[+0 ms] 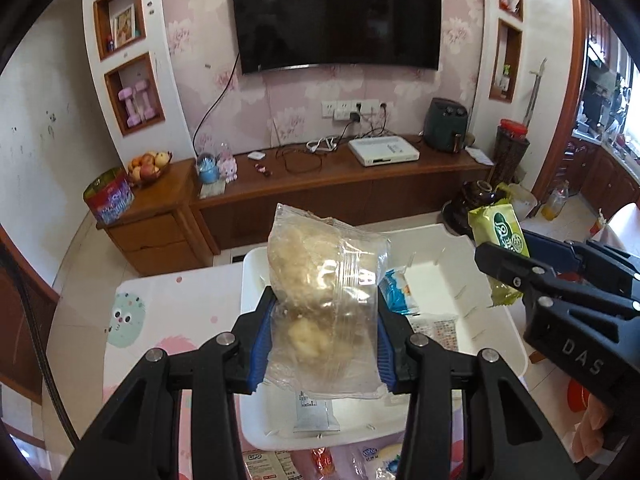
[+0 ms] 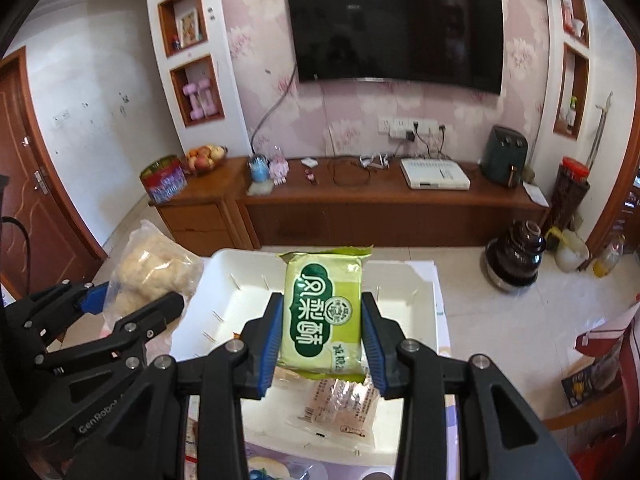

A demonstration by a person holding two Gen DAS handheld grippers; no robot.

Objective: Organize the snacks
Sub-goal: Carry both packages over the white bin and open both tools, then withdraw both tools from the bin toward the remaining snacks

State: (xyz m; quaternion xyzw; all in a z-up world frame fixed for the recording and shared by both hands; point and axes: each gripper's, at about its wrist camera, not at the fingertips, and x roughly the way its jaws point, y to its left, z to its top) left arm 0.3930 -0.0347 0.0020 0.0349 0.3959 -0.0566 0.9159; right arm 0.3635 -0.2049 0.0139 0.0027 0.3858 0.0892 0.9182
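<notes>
Up close in the left wrist view, the left gripper (image 1: 324, 340) pinches a clear packet (image 1: 324, 300) between its blue pads (image 1: 262, 344), one on each side. The wrapper is see-through and crinkled, with pale, lumpy pastry inside, and its top stands up above the fingertips. Beneath and ahead of this claw sits a white tray (image 1: 440, 248) on a table with a pink cartoon cloth (image 1: 160, 304). A blue packet (image 1: 396, 292) lies in the tray just right of the claw, and a white printed packet (image 1: 314, 416) lies under it. Off to the right, the right gripper (image 1: 504, 276) grips a green packet (image 1: 496, 228), seen edge-on.

From the right wrist view, the right gripper (image 2: 322, 332) clamps the green packet (image 2: 324, 312) by its two long sides. Only here does its face show: glossy yellow-green with large white characters on a dark green panel and a round seal. The white tray (image 2: 400, 280) lies below and ahead, with a pinkish clear packet (image 2: 340, 404) under the claw. To the left, the left gripper (image 2: 132, 304) holds the clear packet (image 2: 148, 272), seen from its side.
</notes>
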